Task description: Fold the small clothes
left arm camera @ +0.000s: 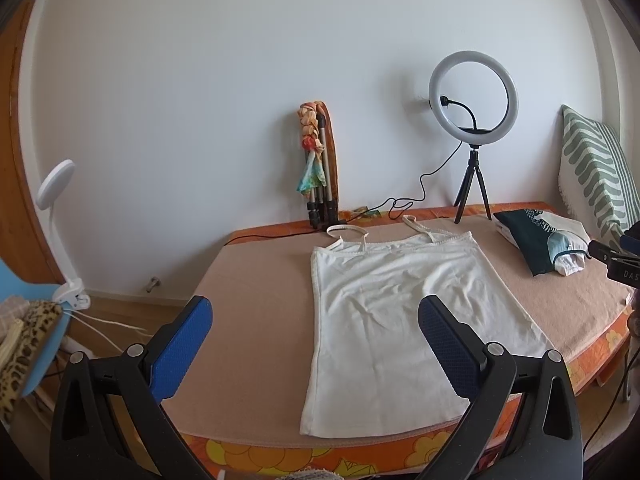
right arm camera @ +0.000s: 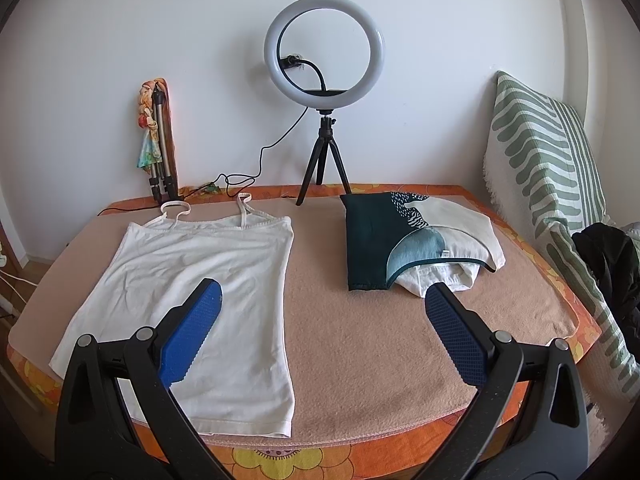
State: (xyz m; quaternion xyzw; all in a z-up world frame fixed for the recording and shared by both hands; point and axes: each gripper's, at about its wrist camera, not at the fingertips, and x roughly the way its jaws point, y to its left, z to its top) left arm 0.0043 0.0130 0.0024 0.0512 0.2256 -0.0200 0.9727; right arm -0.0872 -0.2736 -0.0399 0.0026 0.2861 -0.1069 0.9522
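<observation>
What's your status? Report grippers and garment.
Left gripper open, right gripper open. White camisole flat, unfolded. Folded pile alongside, apart.

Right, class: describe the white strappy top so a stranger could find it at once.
Start at the ring light on its tripod by the wall. On the beige blanket in front of it, to the left, lies the white camisole, spread flat with thin straps toward the wall. The clothes beside it are folded and partly dark teal.

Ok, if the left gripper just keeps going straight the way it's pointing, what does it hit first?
Probably the white camisole: the open left gripper points over its left half on the blanket. Nothing stands between them, though depth is hard to judge.
</observation>
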